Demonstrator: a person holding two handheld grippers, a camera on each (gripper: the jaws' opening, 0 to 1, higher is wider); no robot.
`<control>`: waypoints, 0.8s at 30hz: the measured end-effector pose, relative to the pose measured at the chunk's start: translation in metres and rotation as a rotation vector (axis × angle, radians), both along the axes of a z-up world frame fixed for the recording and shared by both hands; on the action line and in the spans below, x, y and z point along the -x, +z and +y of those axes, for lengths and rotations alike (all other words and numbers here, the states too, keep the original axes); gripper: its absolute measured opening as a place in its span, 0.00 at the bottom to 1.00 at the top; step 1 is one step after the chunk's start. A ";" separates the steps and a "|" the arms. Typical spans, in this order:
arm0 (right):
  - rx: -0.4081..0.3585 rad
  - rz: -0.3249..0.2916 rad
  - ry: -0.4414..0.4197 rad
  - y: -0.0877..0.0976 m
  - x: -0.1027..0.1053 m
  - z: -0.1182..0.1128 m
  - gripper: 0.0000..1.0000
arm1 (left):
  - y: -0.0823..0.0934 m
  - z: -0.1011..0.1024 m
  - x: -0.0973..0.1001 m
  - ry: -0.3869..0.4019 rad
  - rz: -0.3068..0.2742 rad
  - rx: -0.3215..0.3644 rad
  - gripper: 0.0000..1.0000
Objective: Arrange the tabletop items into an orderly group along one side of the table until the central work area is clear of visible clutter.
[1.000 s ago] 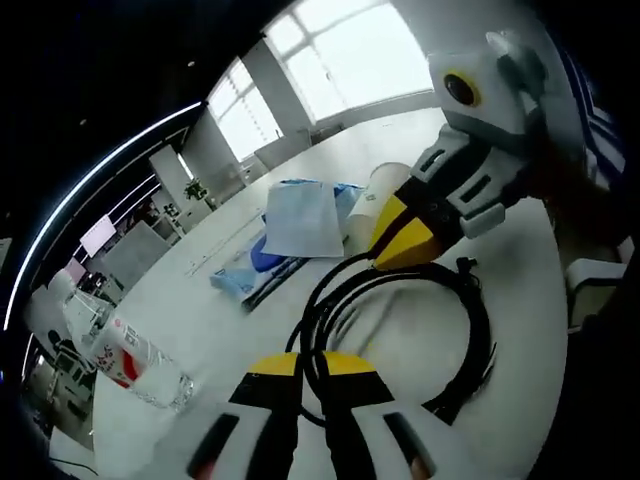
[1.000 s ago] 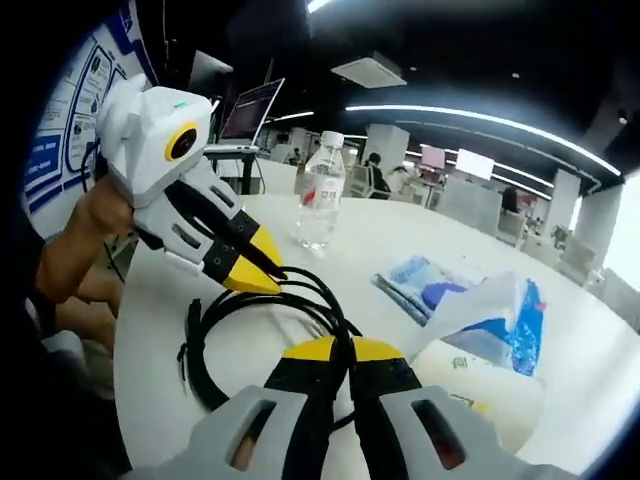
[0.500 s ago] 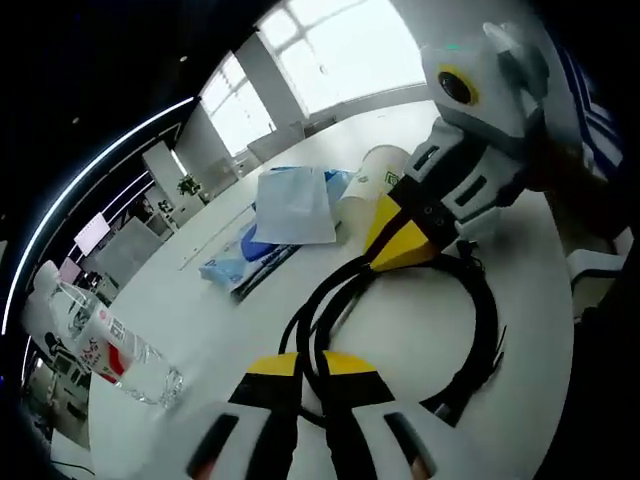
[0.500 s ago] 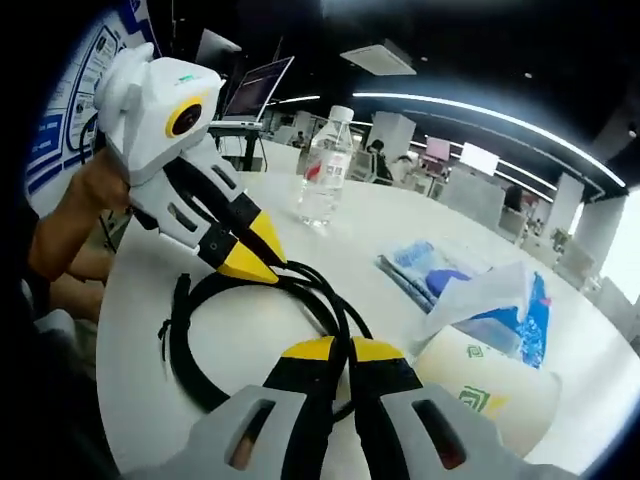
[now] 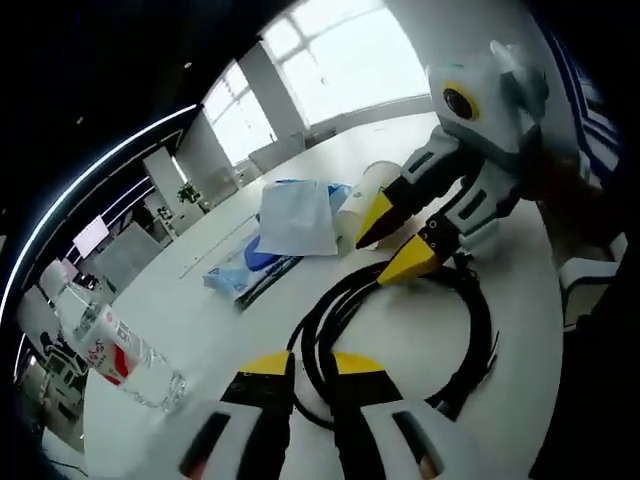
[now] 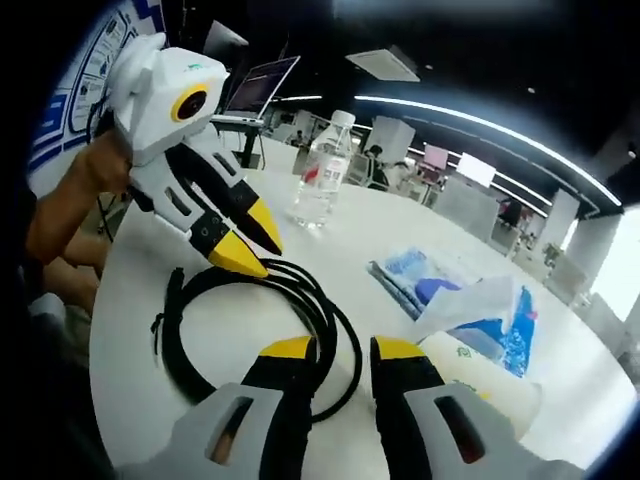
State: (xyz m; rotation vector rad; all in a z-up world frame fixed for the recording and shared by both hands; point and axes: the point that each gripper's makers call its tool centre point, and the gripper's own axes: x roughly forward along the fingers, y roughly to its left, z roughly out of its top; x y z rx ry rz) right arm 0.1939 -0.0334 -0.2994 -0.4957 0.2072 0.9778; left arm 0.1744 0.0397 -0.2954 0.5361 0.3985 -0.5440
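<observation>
we are holding both grippers over the black cable (image 5: 400, 330), coiled on the white table (image 5: 250, 320) with nothing gripped: the left gripper (image 5: 312, 364) is standing with its jaws narrowly apart at the coil's near side, and the right gripper (image 6: 341, 350) is standing with its jaws wide apart above the loop. in the left gripper view, the paper cup (image 5: 365, 205) is lying just beyond the coil beside the blue packet (image 5: 255, 265) with a white tissue (image 5: 298, 215) on top, and the water bottle (image 5: 120, 355) is lying well apart to the left.
</observation>
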 end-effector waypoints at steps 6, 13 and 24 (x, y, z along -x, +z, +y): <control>-0.075 0.032 0.030 0.017 0.001 -0.001 0.29 | 0.014 -0.017 0.005 -0.083 -0.001 0.119 0.29; -0.125 -0.014 0.023 0.041 0.009 -0.006 0.38 | 0.025 -0.018 0.001 -0.087 -0.024 0.103 0.40; -0.124 -0.044 -0.013 0.060 0.014 -0.029 0.62 | 0.042 -0.026 0.014 -0.133 -0.032 0.157 0.61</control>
